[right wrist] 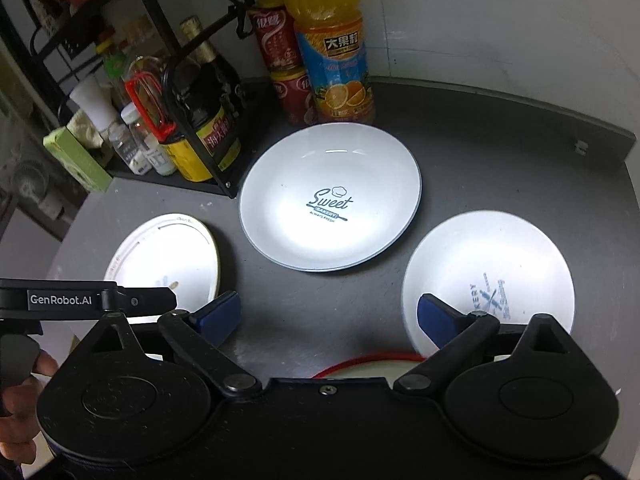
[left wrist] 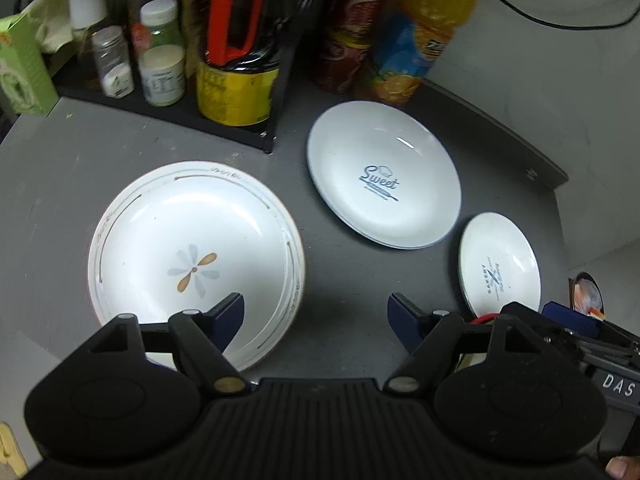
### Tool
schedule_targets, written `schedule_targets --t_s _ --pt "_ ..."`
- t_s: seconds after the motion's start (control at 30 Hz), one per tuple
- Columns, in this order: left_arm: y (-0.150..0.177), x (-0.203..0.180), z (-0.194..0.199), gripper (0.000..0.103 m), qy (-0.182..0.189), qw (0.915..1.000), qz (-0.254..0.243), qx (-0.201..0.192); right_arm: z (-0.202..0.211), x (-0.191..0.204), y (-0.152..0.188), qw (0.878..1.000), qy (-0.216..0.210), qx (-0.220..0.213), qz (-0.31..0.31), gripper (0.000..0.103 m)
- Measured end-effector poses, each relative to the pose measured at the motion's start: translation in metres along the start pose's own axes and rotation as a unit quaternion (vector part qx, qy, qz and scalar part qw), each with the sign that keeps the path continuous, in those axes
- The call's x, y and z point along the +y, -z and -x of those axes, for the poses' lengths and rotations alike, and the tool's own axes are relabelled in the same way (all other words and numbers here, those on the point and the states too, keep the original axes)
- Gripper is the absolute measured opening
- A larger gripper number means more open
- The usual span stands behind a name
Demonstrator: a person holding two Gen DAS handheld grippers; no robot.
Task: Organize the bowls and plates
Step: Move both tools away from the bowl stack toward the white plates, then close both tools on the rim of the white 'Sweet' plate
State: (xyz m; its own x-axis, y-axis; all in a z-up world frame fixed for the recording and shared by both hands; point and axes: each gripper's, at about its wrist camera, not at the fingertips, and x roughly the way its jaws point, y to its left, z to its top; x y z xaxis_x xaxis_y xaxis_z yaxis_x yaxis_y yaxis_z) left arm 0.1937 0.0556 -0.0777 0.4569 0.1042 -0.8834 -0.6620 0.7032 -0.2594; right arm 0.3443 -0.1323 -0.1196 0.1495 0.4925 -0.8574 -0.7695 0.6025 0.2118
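While both jaws stand wide w/ nothing between them, the left hand-held gripper (left wrist: 316, 316) hangs over bare tabletop (left wrist: 48, 184), its left blue pad overlapping the near-right rim of the flower plate (left wrist: 192, 256), which lies just left of the gap. The right hand-held gripper (right wrist: 328, 316) is likewise spread wide and empty over dark tabletop; its right pad sits in front of the near-left edge of the small bakery plate (right wrist: 492, 272), and a red-rimmed dish (right wrist: 368, 366) peeks out right below the gap, mostly hidden by the gripper body. In the right wrist view the left tool's black bar w/ white lettering crosses the lower-left corner, in front of the flower plate. A bit farther, centre-rear, lies the big "Sweet" plate (right wrist: 332, 196), apart from the other two plates, ahead of both grippers. Behind it, near the wall, stand an orange juice bottle (right wrist: 332, 64) and two stacked red cans (right wrist: 280, 48), just beside each other. Back-left is a black rack (right wrist: 224, 184) holding a dark sauce bottle (right wrist: 208, 120), jars etc., w/ a green box (right wrist: 76, 156) at its left end.
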Motion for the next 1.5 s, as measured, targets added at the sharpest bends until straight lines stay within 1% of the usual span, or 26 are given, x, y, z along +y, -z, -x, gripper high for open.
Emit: schedule_targets --t_s 0.23,0.3,0.43,0.5,0.57,0.6,0.83,0.93,1.07,1.17,1.2,1.23,1.27,1.33,1.37,1.43,1.5 --pt "-0.001 0.003 -0.010 0.077 -0.003 0.9991 0.042 0.001 -0.019 -0.007 -0.013 0.999 0.009 0.008 0.030 0.096" --pt "-0.001 0.004 -0.014 0.077 -0.004 0.9986 0.053 -0.002 -0.026 -0.014 -0.016 0.999 0.017 0.010 0.028 0.096" --pt "-0.002 0.005 -0.024 0.077 0.001 0.9972 0.075 -0.004 -0.040 -0.026 -0.023 0.999 0.018 0.023 0.019 0.094" --pt "-0.003 0.005 -0.029 0.077 0.004 0.9962 0.087 -0.006 -0.046 -0.028 -0.025 0.999 0.020 0.026 0.024 0.092" --pt "-0.004 0.005 -0.033 0.077 0.007 0.9951 0.098 -0.011 -0.054 -0.032 -0.027 0.999 0.019 0.031 0.026 0.086" --pt "-0.004 0.004 -0.035 0.077 0.010 0.9944 0.104 -0.014 -0.056 -0.034 -0.028 0.999 0.020 0.034 0.025 0.084" --pt "-0.011 0.002 -0.057 0.077 0.037 0.9913 0.123 -0.029 -0.076 -0.057 -0.038 0.999 0.017 0.039 -0.012 0.069" --pt "-0.014 0.006 -0.064 0.075 0.050 0.9887 0.136 -0.037 -0.085 -0.064 -0.043 0.999 0.021 0.042 -0.026 0.067" --pt "-0.019 0.006 -0.071 0.072 0.064 0.9861 0.144 -0.052 -0.096 -0.073 -0.049 0.998 0.016 0.045 -0.044 0.063" --pt "-0.023 0.007 -0.078 0.065 0.072 0.9847 0.148 -0.058 -0.106 -0.081 -0.052 0.996 0.012 0.056 -0.063 0.060" --pt "-0.025 0.007 -0.081 0.060 0.075 0.9840 0.151 -0.059 -0.111 -0.086 -0.054 0.995 0.007 0.063 -0.075 0.059" --pt "-0.026 0.007 -0.084 0.056 0.078 0.9834 0.153 -0.058 -0.113 -0.089 -0.056 0.994 0.009 0.067 -0.084 0.059" --pt "-0.028 0.007 -0.087 0.054 0.079 0.9829 0.157 -0.056 -0.114 -0.091 -0.057 0.993 0.017 0.068 -0.090 0.060" --pt "-0.032 0.008 -0.093 0.050 0.077 0.9824 0.161 -0.057 -0.117 -0.096 -0.059 0.992 0.028 0.069 -0.097 0.061" --pt "-0.033 0.007 -0.097 0.048 0.072 0.9826 0.162 -0.056 -0.118 -0.100 -0.060 0.992 0.027 0.069 -0.103 0.059" --pt "-0.037 0.007 -0.105 0.041 0.070 0.9824 0.165 -0.052 -0.116 -0.104 -0.062 0.991 0.025 0.063 -0.115 0.057" --pt "-0.041 0.005 -0.111 0.038 0.067 0.9823 0.169 -0.046 -0.111 -0.106 -0.064 0.991 0.026 0.054 -0.121 0.053"
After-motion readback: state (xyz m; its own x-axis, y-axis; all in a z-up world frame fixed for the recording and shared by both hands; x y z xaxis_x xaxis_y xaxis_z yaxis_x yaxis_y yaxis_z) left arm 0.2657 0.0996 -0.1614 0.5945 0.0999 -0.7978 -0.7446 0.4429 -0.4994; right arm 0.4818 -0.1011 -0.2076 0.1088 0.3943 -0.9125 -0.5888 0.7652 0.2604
